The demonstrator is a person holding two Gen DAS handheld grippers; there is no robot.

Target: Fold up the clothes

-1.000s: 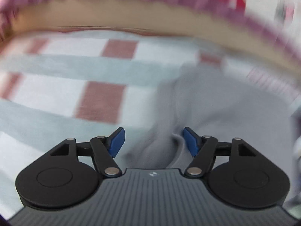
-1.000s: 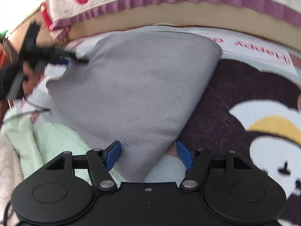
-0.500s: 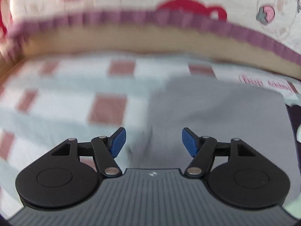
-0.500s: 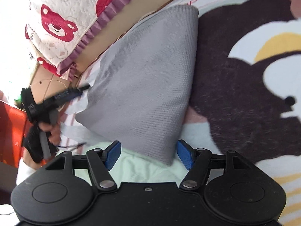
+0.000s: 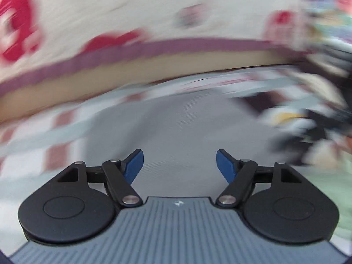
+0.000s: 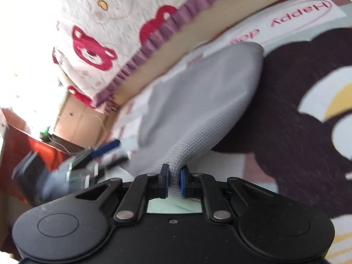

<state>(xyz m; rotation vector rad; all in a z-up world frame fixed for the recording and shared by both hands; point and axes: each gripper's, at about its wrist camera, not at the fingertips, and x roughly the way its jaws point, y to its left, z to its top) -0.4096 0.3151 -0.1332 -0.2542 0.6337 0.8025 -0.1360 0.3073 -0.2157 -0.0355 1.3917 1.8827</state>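
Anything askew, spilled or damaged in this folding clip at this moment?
Nothing stands out. The right gripper is shut on a bunched edge of the grey garment, which lies on the cartoon-print blanket. The left gripper is open above the same cloth. The left wrist view is motion-blurred, nothing more.

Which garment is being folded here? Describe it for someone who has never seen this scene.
On the cartoon-print bedspread, below the bear-patterned quilt, lies a plain grey knit garment. The right gripper pinches its near end. Unlike its neighbours, it carries no print.
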